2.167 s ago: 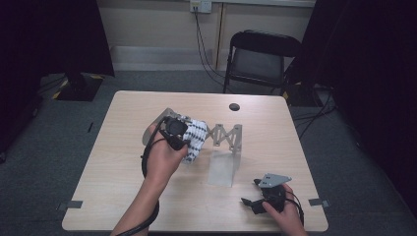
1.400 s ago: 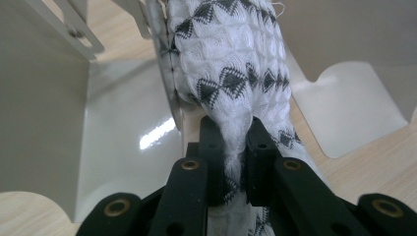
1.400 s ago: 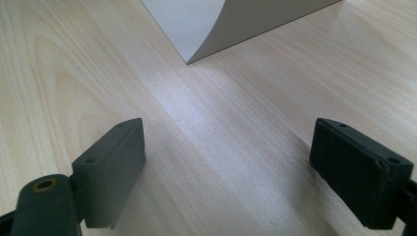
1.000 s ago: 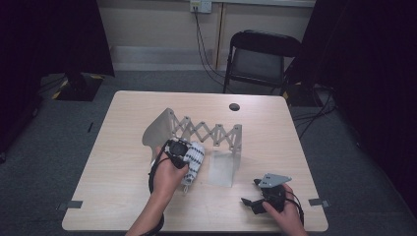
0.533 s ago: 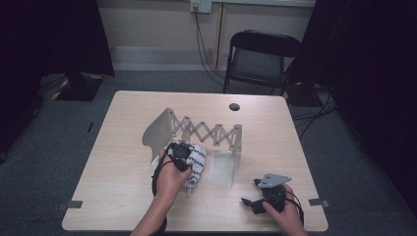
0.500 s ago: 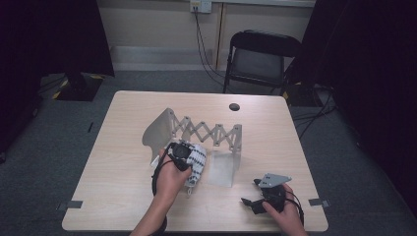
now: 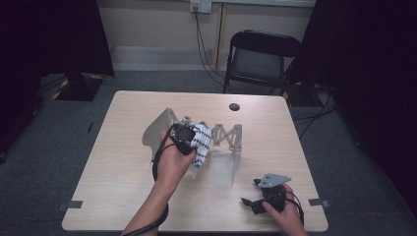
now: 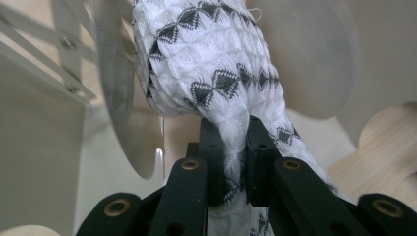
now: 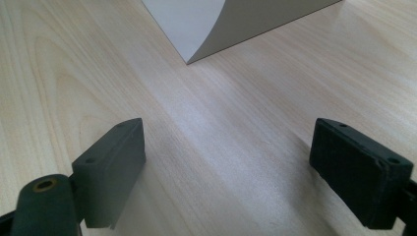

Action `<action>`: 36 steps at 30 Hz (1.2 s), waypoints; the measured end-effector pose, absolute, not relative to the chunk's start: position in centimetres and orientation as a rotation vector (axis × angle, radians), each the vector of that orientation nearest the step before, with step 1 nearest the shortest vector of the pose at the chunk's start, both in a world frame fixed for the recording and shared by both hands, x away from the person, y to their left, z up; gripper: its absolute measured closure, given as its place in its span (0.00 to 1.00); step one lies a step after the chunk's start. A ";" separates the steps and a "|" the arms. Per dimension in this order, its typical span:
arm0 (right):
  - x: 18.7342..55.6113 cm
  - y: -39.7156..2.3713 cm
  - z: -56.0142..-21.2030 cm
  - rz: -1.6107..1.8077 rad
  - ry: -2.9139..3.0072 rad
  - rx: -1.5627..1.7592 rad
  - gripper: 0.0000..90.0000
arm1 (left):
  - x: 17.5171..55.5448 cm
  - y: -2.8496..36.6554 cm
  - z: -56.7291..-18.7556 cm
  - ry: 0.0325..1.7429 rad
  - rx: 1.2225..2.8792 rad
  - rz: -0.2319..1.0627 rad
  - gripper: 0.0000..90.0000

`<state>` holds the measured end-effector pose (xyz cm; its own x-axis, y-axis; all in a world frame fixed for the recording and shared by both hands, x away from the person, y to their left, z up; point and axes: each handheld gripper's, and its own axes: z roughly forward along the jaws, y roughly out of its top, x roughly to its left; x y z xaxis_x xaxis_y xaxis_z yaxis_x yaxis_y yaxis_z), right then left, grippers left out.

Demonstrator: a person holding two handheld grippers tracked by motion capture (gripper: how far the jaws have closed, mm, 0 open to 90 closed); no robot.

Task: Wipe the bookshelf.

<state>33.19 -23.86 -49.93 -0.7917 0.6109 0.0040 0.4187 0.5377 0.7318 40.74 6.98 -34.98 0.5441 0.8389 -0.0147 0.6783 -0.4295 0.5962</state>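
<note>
Knitted white cloth (image 8: pixel 211 64); matt wood-grain table (image 9: pixel 246 147)

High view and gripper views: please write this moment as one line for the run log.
left gripper: shut on patterned cloth | cloth: lifted beside metal rack | right gripper: open, low over table

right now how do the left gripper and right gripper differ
The left gripper is shut on the black-and-white cloth; the right gripper is open, holding nothing. In the high view the left is raised by the folding rack; the right sits low at the table edge. Both have black jaws.
</note>
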 end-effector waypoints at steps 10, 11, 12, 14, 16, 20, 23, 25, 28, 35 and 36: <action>33.2 -23.9 -49.9 1.101 2.524 0.860 0.15 | 41.3 6.0 -33.1 1.199 2.234 0.427 0.90; 33.2 -23.9 -49.9 1.101 2.525 0.860 0.15 | 41.4 5.9 -33.7 1.202 2.244 0.417 0.90; 33.2 -23.9 -49.9 1.101 2.524 0.860 0.15 | 41.5 5.7 -34.3 1.206 2.252 0.410 0.90; 33.2 -23.9 -49.9 1.101 2.524 0.860 0.15 | 41.7 5.6 -35.6 1.220 2.270 0.387 0.90; 33.2 -23.9 -49.9 1.101 2.525 0.861 0.15 | 41.8 5.5 -36.6 1.225 2.277 0.374 0.90; 33.2 -23.9 -49.9 1.101 2.526 0.862 0.15 | 41.8 5.5 -38.0 1.243 2.276 0.351 0.90; 33.2 -23.9 -49.9 1.102 2.526 0.862 0.15 | 41.8 5.5 -38.7 1.250 2.279 0.347 0.90; 33.2 -23.9 -49.9 1.101 2.526 0.862 0.15 | 41.7 5.5 -39.1 1.253 2.290 0.343 0.90; 33.2 -23.9 -49.9 1.101 2.527 0.860 0.15 | 41.6 5.5 -40.0 1.264 2.302 0.323 0.90; 33.2 -23.9 -49.9 1.102 2.527 0.860 0.15 | 41.4 5.7 -41.9 1.278 2.315 0.286 0.90; 33.2 -23.9 -49.9 1.101 2.527 0.860 0.15 | 41.4 5.6 -42.1 1.280 2.308 0.280 0.90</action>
